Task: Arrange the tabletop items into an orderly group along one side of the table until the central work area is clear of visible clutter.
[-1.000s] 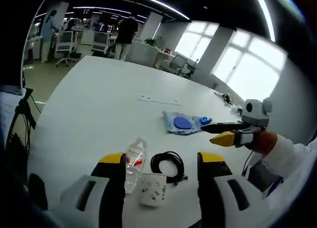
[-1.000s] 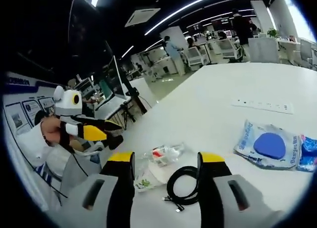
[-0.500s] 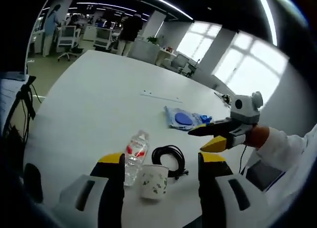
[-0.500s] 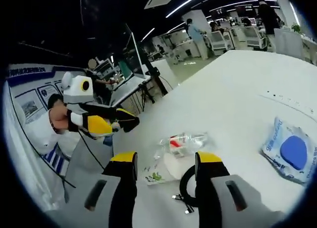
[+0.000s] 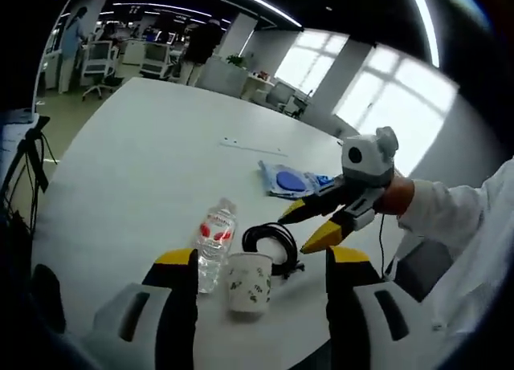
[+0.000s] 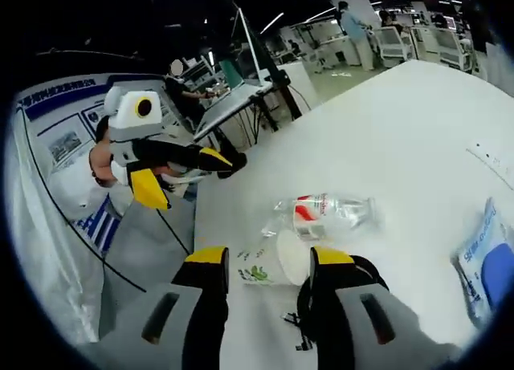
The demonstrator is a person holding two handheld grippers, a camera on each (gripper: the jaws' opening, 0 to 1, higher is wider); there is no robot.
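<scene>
The paper cup (image 5: pixel 247 283) lies on the white table (image 5: pixel 136 161) between the wide-open, empty jaws of the left gripper (image 5: pixel 261 262). Just left of the cup lies a water bottle (image 5: pixel 213 240); touching the cup's far side is a coiled black cable (image 5: pixel 271 243). Above the cable hovers the right gripper (image 5: pixel 309 225), jaws parted and empty. Well beyond the cup lies a blue packet (image 5: pixel 287 180).

grey claw (image 5: pixel 255 262) bodies, black jaws with yellow tips, white long sleeve (image 5: pixel 458 217) at wrist
</scene>
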